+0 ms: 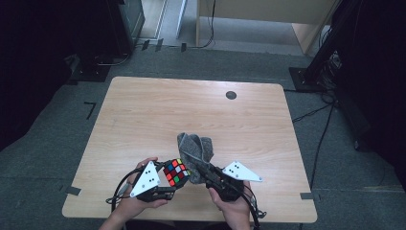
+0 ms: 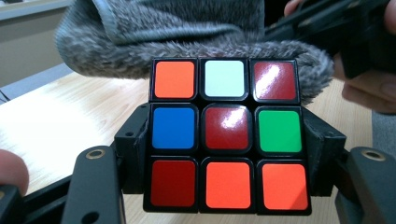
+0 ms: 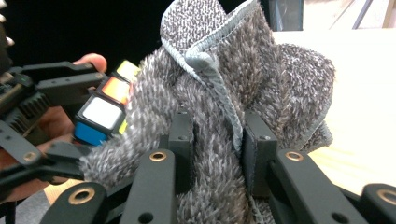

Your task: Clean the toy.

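A scrambled puzzle cube (image 1: 175, 173) is clamped in my left gripper (image 1: 168, 184) near the table's front edge. Up close in the left gripper view, the cube (image 2: 226, 135) sits between both black jaws, showing orange, white, red, blue and green squares. My right gripper (image 1: 201, 171) is shut on a bunched grey fuzzy cloth (image 1: 195, 149). The cloth (image 3: 219, 121) is pinched between the jaws and presses against the cube (image 3: 105, 109) on its left. In the left gripper view the cloth (image 2: 187, 37) drapes over the cube's top edge.
The wooden table (image 1: 143, 110) has a small dark round mark (image 1: 231, 95) at the back right. Dark stands and cables lie on the grey floor around it. Both hands sit at the front edge.
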A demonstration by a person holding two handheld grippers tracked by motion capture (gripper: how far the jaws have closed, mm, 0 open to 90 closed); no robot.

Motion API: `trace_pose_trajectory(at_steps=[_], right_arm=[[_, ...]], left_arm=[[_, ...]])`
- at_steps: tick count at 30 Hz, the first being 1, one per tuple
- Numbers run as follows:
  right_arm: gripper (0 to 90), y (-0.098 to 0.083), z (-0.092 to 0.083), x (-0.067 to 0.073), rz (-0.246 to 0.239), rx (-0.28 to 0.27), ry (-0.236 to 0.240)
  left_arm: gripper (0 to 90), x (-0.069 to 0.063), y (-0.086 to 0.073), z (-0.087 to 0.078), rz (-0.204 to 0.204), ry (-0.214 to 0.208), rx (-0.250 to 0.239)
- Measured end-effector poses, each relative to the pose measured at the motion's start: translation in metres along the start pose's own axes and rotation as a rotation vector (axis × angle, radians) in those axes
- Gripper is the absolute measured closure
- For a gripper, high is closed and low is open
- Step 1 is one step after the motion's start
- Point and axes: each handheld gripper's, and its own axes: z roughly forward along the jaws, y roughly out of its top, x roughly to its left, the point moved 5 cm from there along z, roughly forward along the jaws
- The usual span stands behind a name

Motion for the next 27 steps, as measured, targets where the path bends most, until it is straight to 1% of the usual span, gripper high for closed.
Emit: trace_pose_trajectory(at_steps=[1,2,3,4,5,6,7,8,9,10,12,13,14,15,16,18,19,20,21,22,23,24,26,27], right_arm=[[70.1,0.003,-0.001,0.004,-0.007,-0.008,0.016],[70.0,0.005,-0.002,0.009,-0.014,-0.016,0.034],[69.9,0.008,-0.003,0.017,-0.042,-0.027,0.057],[69.8,0.010,-0.003,0.020,-0.069,-0.029,0.057],[69.8,0.010,-0.004,0.025,-0.104,-0.024,0.040],[69.8,0.009,-0.003,0.026,-0.115,-0.023,0.031],[69.7,0.008,-0.003,0.024,-0.110,-0.030,0.031],[69.8,0.006,-0.002,0.021,-0.094,-0.030,0.030],[69.9,0.004,-0.001,0.015,-0.081,-0.016,0.012],[69.9,0.000,0.001,0.006,-0.069,-0.003,-0.014],[69.9,-0.004,0.002,-0.004,-0.033,0.028,-0.039],[69.9,-0.005,0.002,-0.008,-0.036,0.045,-0.059],[69.8,-0.004,0.001,-0.007,-0.047,0.044,-0.061],[69.7,-0.003,0.000,-0.004,-0.055,0.042,-0.057],[69.6,0.001,-0.001,0.002,-0.070,0.029,-0.040],[69.5,0.008,-0.005,0.017,-0.105,-0.006,0.009],[69.5,0.010,-0.006,0.024,-0.132,-0.014,0.029],[69.3,0.011,-0.005,0.027,-0.142,-0.013,0.031],[68.8,0.010,-0.004,0.027,-0.150,-0.013,0.026],[68.7,0.007,-0.002,0.023,-0.131,-0.015,0.025],[68.8,0.003,0.000,0.017,-0.110,-0.002,0.014],[68.9,-0.002,0.003,0.010,-0.092,0.019,-0.009],[69.3,-0.008,0.006,-0.002,-0.053,0.047,-0.041],[69.4,-0.010,0.005,-0.006,-0.029,0.058,-0.048]], left_arm=[[34.2,-0.001,-0.002,0.002,0.008,-0.002,0.015],[34.2,-0.003,-0.005,0.005,0.026,0.001,0.035],[34.2,-0.004,-0.006,0.006,0.033,-0.002,0.041],[34.2,-0.006,-0.007,0.007,0.022,-0.017,0.035],[34.2,-0.007,-0.007,0.007,0.016,-0.025,0.028],[34.2,-0.007,-0.006,0.007,0.014,-0.026,0.020],[34.2,-0.007,-0.005,0.006,0.014,-0.024,0.015],[34.2,-0.006,-0.003,0.004,0.011,-0.025,0.003],[34.2,-0.005,-0.001,0.001,0.000,-0.029,-0.015],[34.2,-0.003,0.000,-0.001,-0.006,-0.026,-0.022],[34.2,-0.001,0.001,-0.002,-0.012,-0.017,-0.023],[34.2,0.000,0.000,-0.001,-0.014,-0.019,-0.020],[34.2,0.000,-0.001,-0.001,-0.016,-0.021,-0.015],[34.2,-0.001,-0.002,0.001,-0.013,-0.021,-0.003],[34.2,-0.001,-0.004,0.003,-0.004,-0.018,0.011],[34.1,-0.005,-0.006,0.006,0.013,-0.021,0.032],[34.2,-0.006,-0.006,0.006,0.015,-0.026,0.031],[34.2,-0.006,-0.005,0.006,0.018,-0.030,0.028],[34.2,-0.006,-0.005,0.005,0.028,-0.020,0.030],[34.2,-0.005,-0.004,0.004,0.032,-0.016,0.031],[34.1,-0.004,-0.004,0.003,0.028,-0.017,0.026],[34.2,-0.003,-0.003,0.002,0.022,-0.017,0.020],[34.1,-0.001,-0.002,-0.001,0.010,-0.016,0.001],[34.1,-0.001,-0.002,-0.001,0.006,-0.016,-0.004]])
